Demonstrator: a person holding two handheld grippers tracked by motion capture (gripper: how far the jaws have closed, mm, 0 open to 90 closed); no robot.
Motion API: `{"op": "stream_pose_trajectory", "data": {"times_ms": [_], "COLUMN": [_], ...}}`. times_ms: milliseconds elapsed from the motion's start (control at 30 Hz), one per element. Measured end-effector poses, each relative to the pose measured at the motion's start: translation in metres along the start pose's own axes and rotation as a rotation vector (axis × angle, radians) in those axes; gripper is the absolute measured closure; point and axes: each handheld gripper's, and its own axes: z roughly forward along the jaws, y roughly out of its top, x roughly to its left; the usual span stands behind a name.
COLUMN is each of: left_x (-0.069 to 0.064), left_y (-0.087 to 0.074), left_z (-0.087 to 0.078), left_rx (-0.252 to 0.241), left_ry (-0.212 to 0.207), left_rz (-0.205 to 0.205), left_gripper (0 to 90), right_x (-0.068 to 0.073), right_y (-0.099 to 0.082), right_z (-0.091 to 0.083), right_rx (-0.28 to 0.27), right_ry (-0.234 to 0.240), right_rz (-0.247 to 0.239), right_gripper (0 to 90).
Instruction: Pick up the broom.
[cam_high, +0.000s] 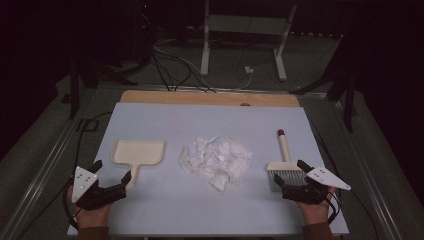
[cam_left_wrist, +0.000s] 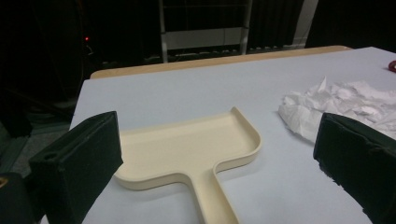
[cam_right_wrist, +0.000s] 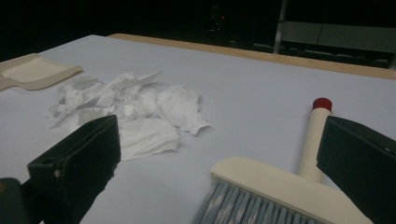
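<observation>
Both tools wide and empty at the bench's near edge.

Your left tool (cam_high: 111, 172) straddles the dustpan (cam_high: 138, 152) handle, which runs straight toward you; pan beyond, left of centre. Your right tool (cam_high: 289, 173) sits at the brush (cam_high: 285, 162) bristles, handle pointing away. Paper scraps (cam_high: 216, 157) lie between; contact looks absent, though dim.

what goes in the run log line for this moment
left gripper open near dustpan handle | right gripper open at brush | paper scraps unswept
</observation>
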Motion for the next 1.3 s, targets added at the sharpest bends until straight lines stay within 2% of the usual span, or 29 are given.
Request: {"op": "stream_pose_trajectory", "data": {"times_ms": [67,233,400,467,600,800,867,1300], "left_x": [-0.001,-0.002,-0.001,-0.002,-0.005,-0.005,-0.004,-0.003], "left_y": [-0.002,-0.004,-0.005,-0.005,-0.005,-0.008,-0.008,-0.007], "left_z": [0.000,0.002,0.001,0.001,0.001,0.001,0.001,0.000], "left_rx": [-0.002,0.006,0.016,0.022,0.028,0.032,0.031,0.025], "left_ry": [0.014,0.017,0.013,0.020,0.029,0.040,0.031,0.029], "left_rz": [-0.002,0.011,-0.010,-0.002,0.012,-0.007,-0.019,-0.021], "left_gripper": [1.6,1.6,1.5,1.6,1.2,1.2,1.1,1.0], "right_x": [0.000,0.001,0.003,0.004,0.006,0.005,0.002,-0.007], "right_y": [-0.001,0.000,0.004,0.006,0.017,0.037,0.041,0.061], "right_z": [-0.001,-0.002,-0.002,-0.001,-0.001,-0.001,-0.001,0.012], "right_rx": [0.002,0.001,0.001,-0.001,0.005,0.013,0.013,0.007], "right_ry": [-0.002,-0.002,-0.011,-0.012,-0.017,-0.030,-0.034,-0.051], "right_rz": [0.002,0.010,0.024,0.029,0.011,-0.024,-0.029,-0.011], "right_gripper": [0.0,0.0,0.0,0.0,0.0,0.0,0.0,0.0]}}
